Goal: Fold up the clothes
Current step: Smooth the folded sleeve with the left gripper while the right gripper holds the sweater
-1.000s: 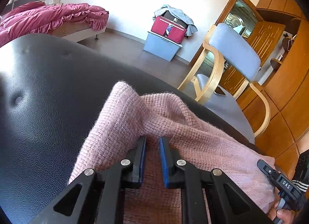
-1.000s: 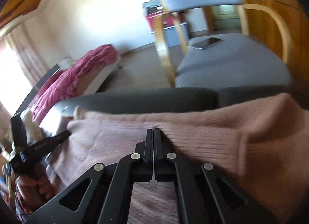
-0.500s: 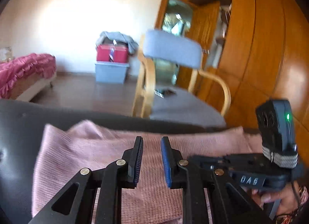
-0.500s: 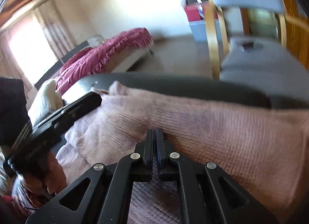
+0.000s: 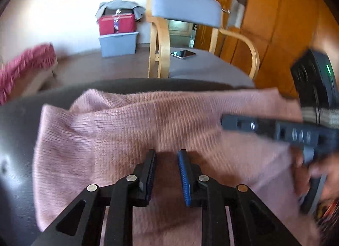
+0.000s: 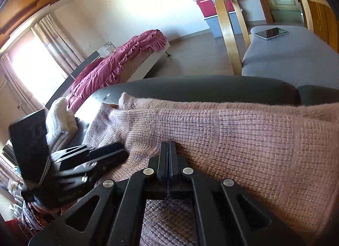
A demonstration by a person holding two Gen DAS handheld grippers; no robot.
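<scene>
A pink knitted sweater [image 5: 131,131] lies folded across a black leather surface [image 5: 14,140]. My left gripper [image 5: 166,154] is open just above the sweater's near part, holding nothing. The right gripper's body shows blurred at the right of the left wrist view [image 5: 286,131]. In the right wrist view the sweater [image 6: 243,131] fills the lower right. My right gripper [image 6: 168,145] is shut on a fold of the sweater. The left gripper [image 6: 99,157] shows at the left, its tip at the sweater's edge.
A wooden armchair with grey cushions [image 5: 190,63] stands beyond the black surface, a phone [image 5: 183,53] on its seat. A bed with a magenta cover [image 6: 118,66], a grey bin with a red bag [image 5: 117,34] and wooden cabinets [image 5: 275,23] stand around. A white cloth [image 6: 60,116] lies at the left.
My left gripper has let go of the sweater, opened wider and swung right toward the chair. The right gripper stays shut on the fold and has shifted along the sweater.
</scene>
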